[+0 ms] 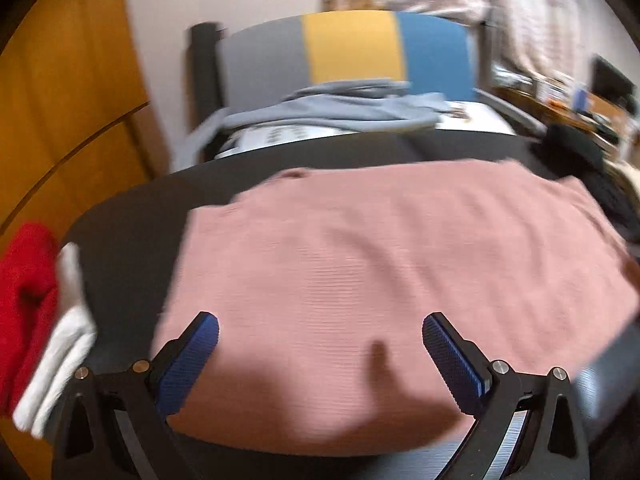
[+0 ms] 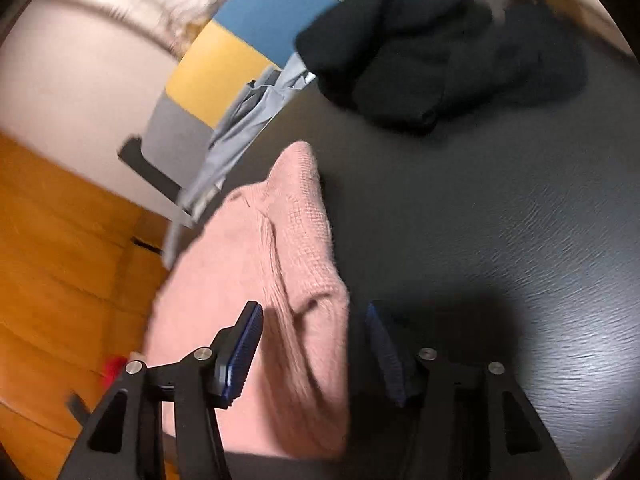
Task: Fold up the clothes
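The left gripper hangs with its jaws spread wide over the near edge of the pink knit sweater, gripping nothing. The right gripper is also released, its blue pads apart with the sweater's right edge lying between them, not pinched. The sweater lies spread flat on the dark table. A black garment sits bunched at the far right of the table. Red and white clothes lie at the near left edge. Beyond the table stands a chair with a grey, yellow and blue back, grey-blue clothing draped over its seat. Wooden panelling fills the left.
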{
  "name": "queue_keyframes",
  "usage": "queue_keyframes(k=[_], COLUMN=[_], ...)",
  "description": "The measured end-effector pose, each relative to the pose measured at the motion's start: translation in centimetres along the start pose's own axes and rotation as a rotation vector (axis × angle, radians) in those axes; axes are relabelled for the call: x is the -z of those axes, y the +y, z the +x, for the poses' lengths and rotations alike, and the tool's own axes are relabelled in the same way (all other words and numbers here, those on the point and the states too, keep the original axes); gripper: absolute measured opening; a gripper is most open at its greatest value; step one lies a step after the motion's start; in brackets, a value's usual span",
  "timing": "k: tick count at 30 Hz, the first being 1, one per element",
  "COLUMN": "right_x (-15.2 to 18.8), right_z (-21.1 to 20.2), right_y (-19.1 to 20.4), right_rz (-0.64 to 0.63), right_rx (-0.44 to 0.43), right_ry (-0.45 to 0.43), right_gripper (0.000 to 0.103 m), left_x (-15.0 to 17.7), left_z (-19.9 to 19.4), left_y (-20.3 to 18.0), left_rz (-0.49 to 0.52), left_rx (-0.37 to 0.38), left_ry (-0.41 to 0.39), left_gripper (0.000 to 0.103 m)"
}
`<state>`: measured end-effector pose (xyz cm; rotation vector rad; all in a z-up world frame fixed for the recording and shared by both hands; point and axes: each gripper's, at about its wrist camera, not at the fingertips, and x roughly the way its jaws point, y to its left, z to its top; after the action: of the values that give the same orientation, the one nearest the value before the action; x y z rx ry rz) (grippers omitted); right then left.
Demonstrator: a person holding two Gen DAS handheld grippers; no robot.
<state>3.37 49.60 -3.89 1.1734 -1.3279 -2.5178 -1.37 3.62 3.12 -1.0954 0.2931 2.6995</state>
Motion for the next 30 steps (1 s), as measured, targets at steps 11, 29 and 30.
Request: queue_keyframes(k=[11,29,30], right_x=[-1.1,-0.3,-0.3], right_z=[4.0,5.4,5.3], right_y=[2.8,3.0,3.0], right_rz=[-0.091,-0.040,-0.025], right_rx=[-0.054,0.013,0.007], right_ry=[0.108,0.068,0.078], right_gripper=[0.060,0.023,0.022], left_x=[0.9,4.3,4.3], left_z=[-0.4,-0.3,-0.3], left_y=[-5.8,-8.9,-9.0], left_rz=[-0.033,0.002,0.014], left_rx=[0.229,0.209,0.200], left_ry=[0.055,0.010,0.008], left_gripper=[0.103,0.067,0.069])
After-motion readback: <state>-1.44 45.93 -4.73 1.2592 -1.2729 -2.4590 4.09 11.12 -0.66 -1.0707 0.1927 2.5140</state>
